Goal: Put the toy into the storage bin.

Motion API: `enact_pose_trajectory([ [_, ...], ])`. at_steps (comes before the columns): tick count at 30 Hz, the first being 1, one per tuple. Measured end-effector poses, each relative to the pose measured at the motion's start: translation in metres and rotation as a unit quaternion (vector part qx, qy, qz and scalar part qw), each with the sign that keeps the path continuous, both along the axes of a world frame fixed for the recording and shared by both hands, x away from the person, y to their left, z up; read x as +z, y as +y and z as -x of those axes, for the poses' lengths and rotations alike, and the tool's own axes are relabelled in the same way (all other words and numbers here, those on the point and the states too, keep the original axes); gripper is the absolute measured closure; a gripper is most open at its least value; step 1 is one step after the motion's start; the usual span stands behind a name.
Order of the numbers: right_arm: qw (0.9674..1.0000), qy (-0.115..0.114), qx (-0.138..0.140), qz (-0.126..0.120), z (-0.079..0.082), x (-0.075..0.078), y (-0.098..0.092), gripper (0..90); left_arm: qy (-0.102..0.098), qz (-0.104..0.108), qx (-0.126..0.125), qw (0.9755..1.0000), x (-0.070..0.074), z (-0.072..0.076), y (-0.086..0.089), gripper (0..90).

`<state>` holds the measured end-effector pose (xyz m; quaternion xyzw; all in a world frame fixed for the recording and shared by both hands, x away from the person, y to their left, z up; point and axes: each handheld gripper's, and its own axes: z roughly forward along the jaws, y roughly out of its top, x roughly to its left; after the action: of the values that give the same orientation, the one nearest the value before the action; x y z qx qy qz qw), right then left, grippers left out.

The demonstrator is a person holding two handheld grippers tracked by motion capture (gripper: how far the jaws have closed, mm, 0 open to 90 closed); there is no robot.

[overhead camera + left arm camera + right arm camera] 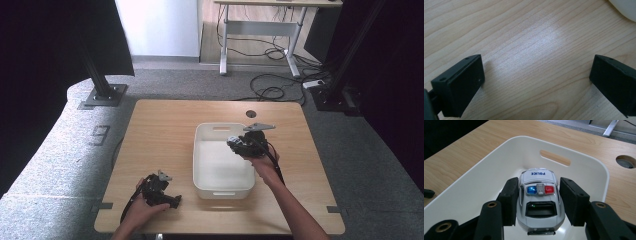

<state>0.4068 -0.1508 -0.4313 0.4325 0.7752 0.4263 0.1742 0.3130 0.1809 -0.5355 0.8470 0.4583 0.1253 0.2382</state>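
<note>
Looking down from the high view, the white tub (222, 162) sits on the table (160, 130); the right tongs (239, 145) hang over the tub's right rim, the left tongs (172, 201) lie left of the tub. In the left gripper view, those jaws stand wide apart over bare wood. In the right gripper view, the right tongs (537, 201) clamp a toy police car (539, 200) above the tub's floor.

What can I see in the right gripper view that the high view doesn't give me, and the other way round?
Right gripper view: a white toy police car with blue and red roof lights, sitting between the right gripper jaws, which close on its sides.

High view: the whole wooden table, the left gripper resting near its front edge, both forearms, and the grey floor with a desk behind.

Both: the white tub with its handle slot, and the round hole in the tabletop.
</note>
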Motion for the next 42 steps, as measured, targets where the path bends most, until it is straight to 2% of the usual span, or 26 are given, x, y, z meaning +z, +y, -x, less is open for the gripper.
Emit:
enact_pose_trajectory([
  [19, 1.0, 0.005, 0.004, 0.006, -0.005, -0.002, 0.013, 50.9, 0.0, 0.0, 0.0, 1.0, 0.0, 0.0, 0.0, 0.0],
  [29, 0.9998, 0.006, 0.007, 0.018, -0.008, -0.003, 0.022, 50.8, 0.0, 0.0, -0.001, 1.0, 0.0, 0.0, 0.0, 0.0],
  [42, 0.9998, 0.011, 0.008, 0.017, -0.012, -0.006, 0.027, 50.8, 0.0, 0.0, -0.001, 1.0, 0.0, 0.0, 0.0, 0.0],
])
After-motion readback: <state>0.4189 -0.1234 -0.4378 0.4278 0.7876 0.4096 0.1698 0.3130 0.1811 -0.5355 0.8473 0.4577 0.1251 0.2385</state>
